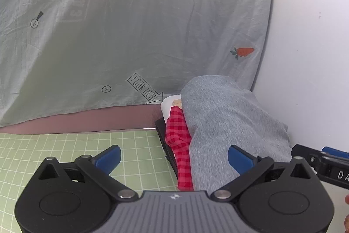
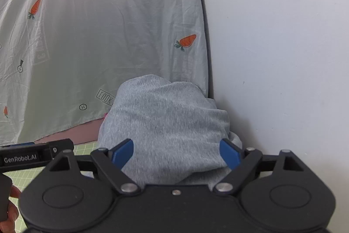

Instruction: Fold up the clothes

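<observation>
Two grippers are showing. The left gripper (image 1: 174,157) is standing spread wide, its blue pads (image 1: 109,158) pressing on nothing; the red checked cloth (image 1: 178,145) and the edge of the grey garment (image 1: 220,123) are lying between and beyond them. The right gripper (image 2: 175,153) is likewise standing spread, its pads (image 2: 122,154) flanking the grey garment (image 2: 165,123) without pinching it.

One green gridded mat (image 1: 76,145) is carrying the work; the clothes are sitting in a stack at its far right corner, against the white wall (image 1: 305,58). Counted in the stack: one grey garment on top, one red checked cloth, one dark item (image 1: 162,134) underneath, and something white (image 1: 166,105) behind. The grey garment is covering most of these, so their shapes are hard to make out; in the right wrist view it is hiding nearly all of them.

Beyond, one pale sheet (image 1: 130,36) printed with carrots is hanging across the background, its hem ending above a pinkish strip (image 1: 87,119).
</observation>
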`<state>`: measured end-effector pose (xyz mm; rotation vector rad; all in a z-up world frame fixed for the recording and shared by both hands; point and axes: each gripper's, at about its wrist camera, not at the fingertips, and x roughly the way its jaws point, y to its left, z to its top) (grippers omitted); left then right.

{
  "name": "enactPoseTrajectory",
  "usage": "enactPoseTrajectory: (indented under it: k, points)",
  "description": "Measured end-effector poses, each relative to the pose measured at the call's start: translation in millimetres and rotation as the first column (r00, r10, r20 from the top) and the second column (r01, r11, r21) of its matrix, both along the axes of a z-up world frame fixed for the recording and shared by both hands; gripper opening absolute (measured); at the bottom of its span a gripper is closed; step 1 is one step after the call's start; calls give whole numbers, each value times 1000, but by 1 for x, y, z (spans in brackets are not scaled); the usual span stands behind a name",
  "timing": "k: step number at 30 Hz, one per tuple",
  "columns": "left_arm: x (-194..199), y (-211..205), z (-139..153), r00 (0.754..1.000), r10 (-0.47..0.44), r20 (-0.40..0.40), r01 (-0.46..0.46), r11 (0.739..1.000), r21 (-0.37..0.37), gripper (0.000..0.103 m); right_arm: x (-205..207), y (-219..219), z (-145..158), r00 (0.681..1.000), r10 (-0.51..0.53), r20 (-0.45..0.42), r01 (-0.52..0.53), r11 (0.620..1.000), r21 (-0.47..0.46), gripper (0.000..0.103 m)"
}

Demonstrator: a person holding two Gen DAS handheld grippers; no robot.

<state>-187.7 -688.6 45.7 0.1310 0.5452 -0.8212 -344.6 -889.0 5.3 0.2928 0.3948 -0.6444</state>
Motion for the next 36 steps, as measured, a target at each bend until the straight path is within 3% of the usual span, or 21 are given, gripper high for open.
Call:
enactPoseTrajectory:
  k: [3,6,11,16,36]
  points:
    - [-19,27,1,997,-63,-31,63,998,1,103,-21,29,5,1000,-3,-31,3,1000,4,98]
    - [-41,50,-4,997,-66,-47,67,997,23,103,-37,52,-2,998,-7,-64,9,1000,28,103]
    - [-73,84,-19,997,-66,-51,70,994,89,103,-67,93,-14,991,-20,-130,22,1000,15,103]
    - [-92,108,-29,991,-79,-104,89,991,96,103,-92,119,-21,988,-36,-152,37,999,6,103]
    - [-111,114,-26,991,-112,-76,120,986,115,103,-118,130,-22,987,-75,-142,77,997,9,103]
